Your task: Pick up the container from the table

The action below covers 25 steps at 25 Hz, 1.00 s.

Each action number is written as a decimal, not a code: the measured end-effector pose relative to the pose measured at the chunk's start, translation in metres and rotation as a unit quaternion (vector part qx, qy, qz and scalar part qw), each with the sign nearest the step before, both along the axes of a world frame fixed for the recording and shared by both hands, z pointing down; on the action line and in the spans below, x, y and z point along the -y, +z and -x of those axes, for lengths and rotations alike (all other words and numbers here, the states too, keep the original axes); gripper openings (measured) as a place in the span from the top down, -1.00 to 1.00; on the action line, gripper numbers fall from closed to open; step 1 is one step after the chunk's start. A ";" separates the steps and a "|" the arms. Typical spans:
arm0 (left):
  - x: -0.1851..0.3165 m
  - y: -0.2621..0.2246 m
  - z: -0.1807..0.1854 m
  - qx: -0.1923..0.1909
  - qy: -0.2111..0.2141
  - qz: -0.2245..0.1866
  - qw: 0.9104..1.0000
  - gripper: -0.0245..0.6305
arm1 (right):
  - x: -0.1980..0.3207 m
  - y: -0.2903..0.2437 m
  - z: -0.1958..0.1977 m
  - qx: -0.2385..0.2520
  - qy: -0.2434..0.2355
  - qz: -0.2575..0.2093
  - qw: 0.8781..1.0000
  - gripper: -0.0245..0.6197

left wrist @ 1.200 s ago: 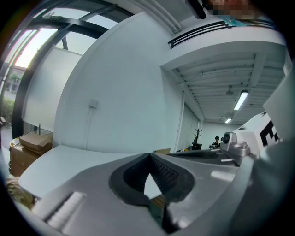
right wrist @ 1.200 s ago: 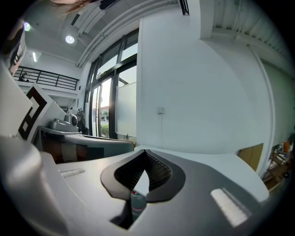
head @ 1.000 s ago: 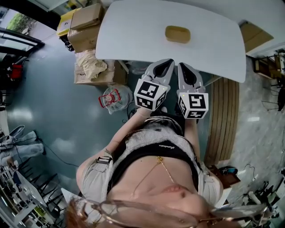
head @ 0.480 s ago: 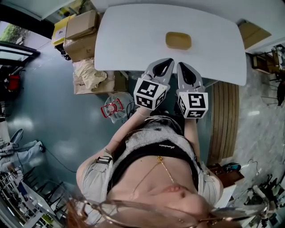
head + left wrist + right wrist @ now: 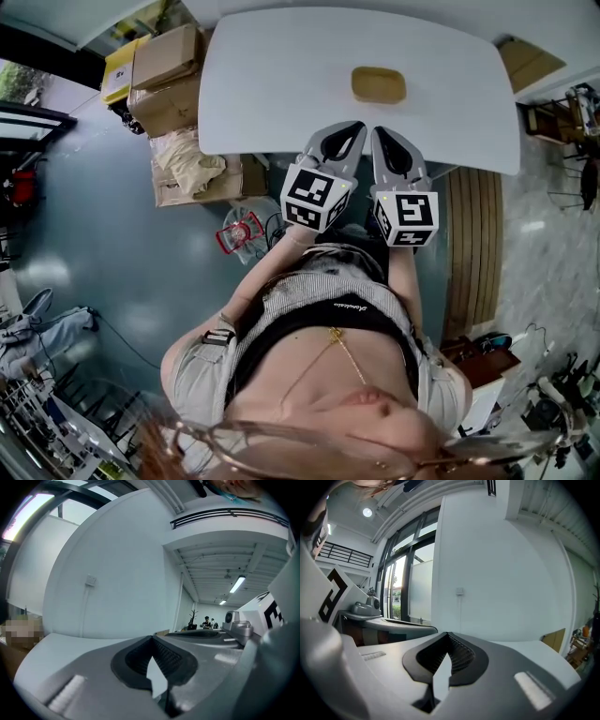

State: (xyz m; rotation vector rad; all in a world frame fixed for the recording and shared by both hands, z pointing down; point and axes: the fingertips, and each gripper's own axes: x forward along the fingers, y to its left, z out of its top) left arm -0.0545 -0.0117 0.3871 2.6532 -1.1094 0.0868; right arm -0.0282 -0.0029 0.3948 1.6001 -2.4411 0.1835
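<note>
The container (image 5: 379, 85) is a low tan dish with rounded corners. It lies alone on the white table (image 5: 281, 75), right of the middle. Side by side at the table's near edge, my left gripper (image 5: 348, 128) and right gripper (image 5: 382, 132) both point at the table, short of the container. In the left gripper view the left gripper (image 5: 152, 637) has its jaw tips together with nothing between them. The right gripper (image 5: 447, 634) looks the same in its own view. Neither gripper view shows the container.
Cardboard boxes (image 5: 167, 58) and crumpled packing paper (image 5: 187, 157) lie on the floor left of the table. A clear bin with a red handle (image 5: 242, 232) stands near my left arm. A slatted wooden panel (image 5: 473, 244) lies to the right. Distant people (image 5: 206, 620) stand in the hall.
Both grippers have edged forward together to the table's near edge. The container now sits a little nearer to their tips in the head view. The jaws stay as they were.
</note>
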 end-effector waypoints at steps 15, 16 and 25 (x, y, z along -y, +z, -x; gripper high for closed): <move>0.005 -0.008 0.025 0.013 -0.031 -0.034 0.999 0.92 | 0.008 -0.004 0.015 -0.009 -0.017 -0.005 1.000 0.85; 0.007 -0.008 0.024 0.013 -0.034 -0.034 0.999 0.92 | 0.010 -0.004 0.014 -0.008 -0.018 -0.006 1.000 0.85; 0.041 -0.002 -0.005 0.028 -0.040 -0.023 0.999 0.92 | 0.041 0.001 -0.012 0.007 -0.023 0.000 1.000 0.85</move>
